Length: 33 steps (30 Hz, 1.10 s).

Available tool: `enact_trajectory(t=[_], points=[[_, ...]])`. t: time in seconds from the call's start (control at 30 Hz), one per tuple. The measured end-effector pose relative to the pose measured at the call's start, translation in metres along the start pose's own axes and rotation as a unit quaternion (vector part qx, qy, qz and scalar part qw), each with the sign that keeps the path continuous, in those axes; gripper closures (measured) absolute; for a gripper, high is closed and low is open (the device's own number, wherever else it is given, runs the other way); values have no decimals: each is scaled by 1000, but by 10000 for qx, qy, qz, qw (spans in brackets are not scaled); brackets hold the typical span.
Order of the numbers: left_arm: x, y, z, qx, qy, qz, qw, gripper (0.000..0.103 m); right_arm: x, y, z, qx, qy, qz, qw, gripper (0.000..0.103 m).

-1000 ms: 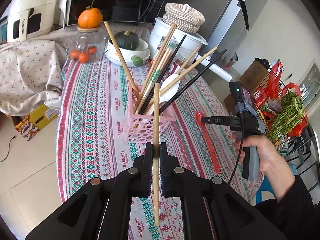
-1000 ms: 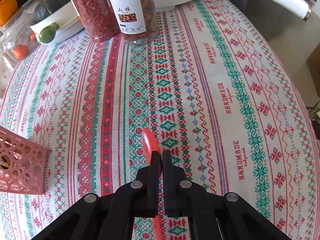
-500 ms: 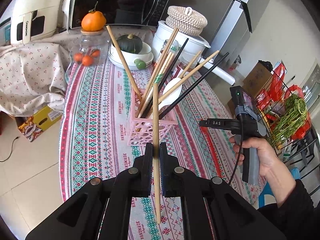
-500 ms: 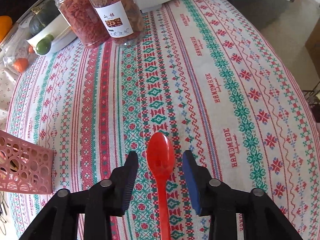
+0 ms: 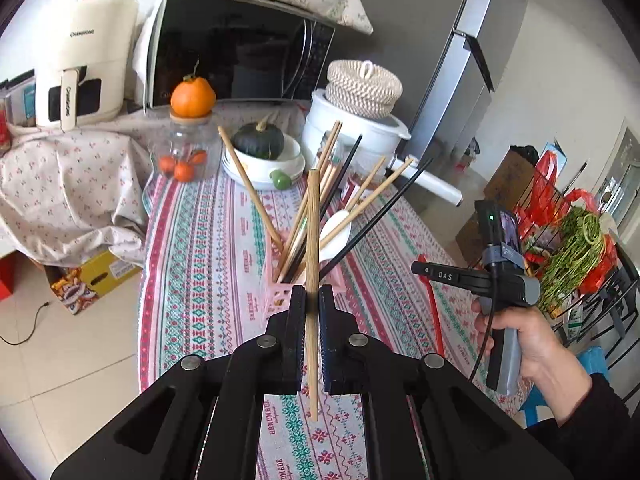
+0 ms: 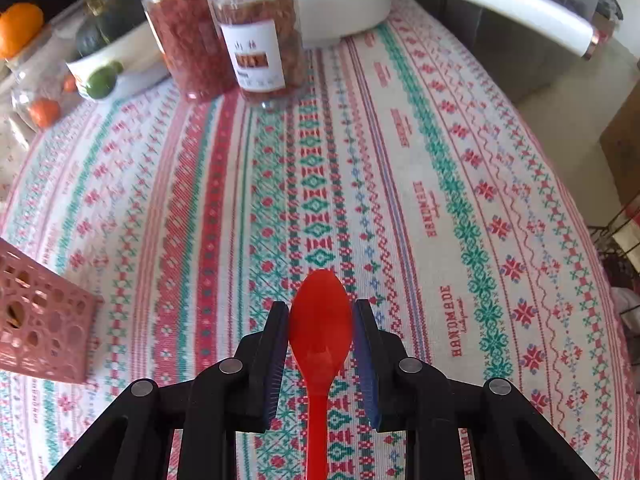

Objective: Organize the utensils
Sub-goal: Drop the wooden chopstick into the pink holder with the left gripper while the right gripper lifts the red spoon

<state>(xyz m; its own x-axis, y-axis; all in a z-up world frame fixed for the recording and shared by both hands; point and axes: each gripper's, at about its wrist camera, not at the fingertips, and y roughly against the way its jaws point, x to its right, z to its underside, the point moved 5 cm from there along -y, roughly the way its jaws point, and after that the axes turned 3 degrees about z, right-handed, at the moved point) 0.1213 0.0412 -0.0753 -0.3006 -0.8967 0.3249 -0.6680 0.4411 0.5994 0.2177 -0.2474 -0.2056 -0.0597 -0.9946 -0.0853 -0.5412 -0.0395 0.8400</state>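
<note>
My left gripper [image 5: 313, 300] is shut on a wooden chopstick [image 5: 313, 232], held upright in front of the pink openwork holder [image 5: 280, 294]. The holder stands on the patterned tablecloth [image 5: 208, 240] with several chopsticks and a white spoon [image 5: 336, 228] in it. In the right wrist view the red plastic spoon [image 6: 320, 320] lies lengthwise between my right gripper's [image 6: 320, 308] jaws. They are closing, and both pads touch the edges of its bowl. The holder's corner [image 6: 40, 320] shows at the left. A hand holds the right gripper [image 5: 418, 269] over the spoon's handle [image 5: 434, 312].
Two jars of dried goods [image 6: 256, 40] stand at the far side, beside a white pot [image 5: 352, 132] and a bowl with a dark squash [image 5: 262, 148]. A glass jar with small oranges [image 5: 184, 156] stands far left. The table's right edge [image 6: 592, 220] drops to the floor.
The right jaws went from shut over the spoon to wide open, then narrowed onto its bowl. The left gripper rose and tilted up with the chopstick still in it.
</note>
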Motion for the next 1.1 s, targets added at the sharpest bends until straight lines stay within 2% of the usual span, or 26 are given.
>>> enact_trajectory(t=[0.17,0.33,0.53,0.8,0.93,1.0,1.07,1.1], points=[[10,37,-25,839,3,18,9965,97,1,60,-11,845,-195,-449,9952,75],[15,58,-44,1771,3,-196,9840,97,-1,105,-19,1551,-371,-834,9837,75],[22,49,-56,2445,-363,-686,9665,97,-13,125,-18,1854,-310,-1018,9769,75],[14,-4,-62,2120,-454,-1029,9708,97,-14,130,-13,1935,-244,-1030,9754,75],[2,-34,-59,1763,-352,-1002,9786,97,-15,130,-11,1955,-202,-1032,9750,75],[-1,-48,-57,1525,-270,-876,9840,95,-17,131,-10,1988,-164,-1036,9744,74],[-2,-56,-54,1270,-160,-852,9881,88,-21,133,-9,2038,-119,-1069,9731,74],[-2,-58,-53,1164,-106,-853,9895,71,-23,135,-9,2086,-102,-1097,9718,74]])
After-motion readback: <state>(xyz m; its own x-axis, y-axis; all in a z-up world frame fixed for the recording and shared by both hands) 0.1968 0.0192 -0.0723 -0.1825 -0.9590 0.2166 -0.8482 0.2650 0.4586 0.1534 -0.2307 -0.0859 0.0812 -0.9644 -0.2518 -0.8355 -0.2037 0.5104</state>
